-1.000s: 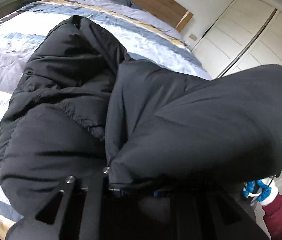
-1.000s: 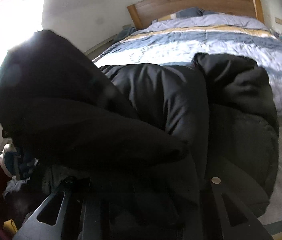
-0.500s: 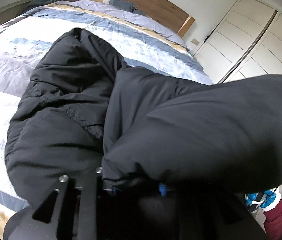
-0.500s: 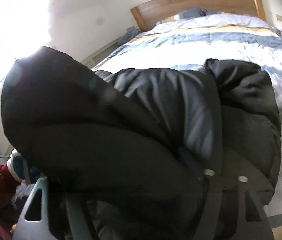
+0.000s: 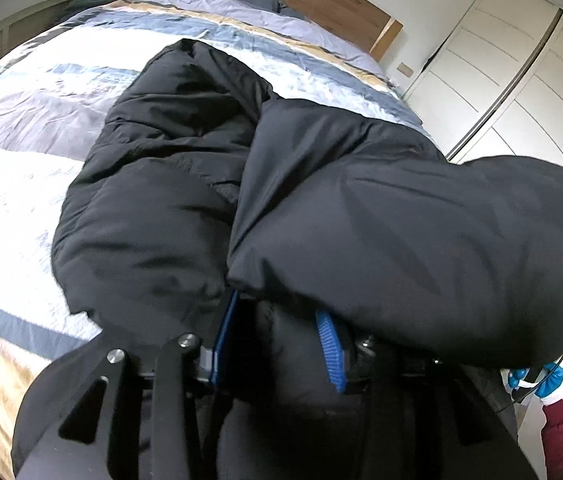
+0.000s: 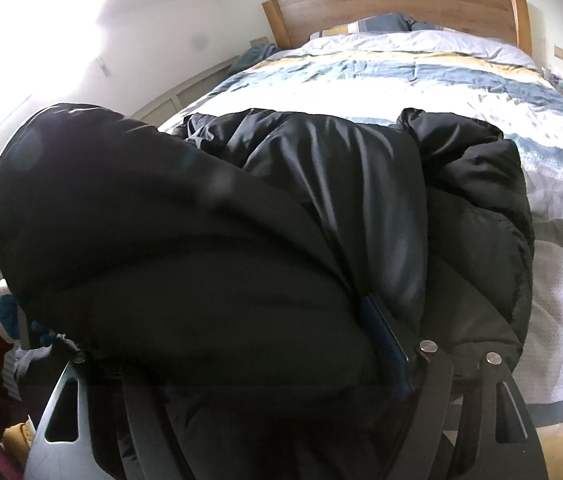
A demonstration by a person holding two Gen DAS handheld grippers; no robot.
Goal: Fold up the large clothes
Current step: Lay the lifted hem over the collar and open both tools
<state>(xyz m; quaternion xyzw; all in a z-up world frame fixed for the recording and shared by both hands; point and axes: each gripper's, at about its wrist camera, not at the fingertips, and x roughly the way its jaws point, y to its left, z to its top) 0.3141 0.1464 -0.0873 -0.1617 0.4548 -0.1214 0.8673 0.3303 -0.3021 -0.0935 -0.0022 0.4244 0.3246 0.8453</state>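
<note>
A black puffy jacket (image 5: pixel 153 208) lies on the striped bed, its near part folded up into a thick roll (image 5: pixel 421 248). My left gripper (image 5: pixel 277 344) is at the roll's lower edge. Its jaws are opening, both blue pads (image 5: pixel 329 354) show bare, and loose black fabric hangs between them. In the right wrist view the jacket (image 6: pixel 341 184) fills the middle. My right gripper (image 6: pixel 233 356) has its jaws opening wide around the roll's near edge; one blue pad (image 6: pixel 383 338) shows and the other finger is hidden under fabric.
The bed's striped duvet (image 5: pixel 21 128) extends far and to both sides, up to a wooden headboard (image 6: pixel 401 4). White wardrobe doors (image 5: pixel 521 92) stand at the right. A gloved hand in a maroon sleeve (image 5: pixel 561 412) holds the other gripper. A bright window (image 6: pixel 9 40) is at the left.
Both grippers' jaws have spread apart, the right one much wider, and let go of the jacket's fabric. Both cameras have drawn back a little from the jacket.
</note>
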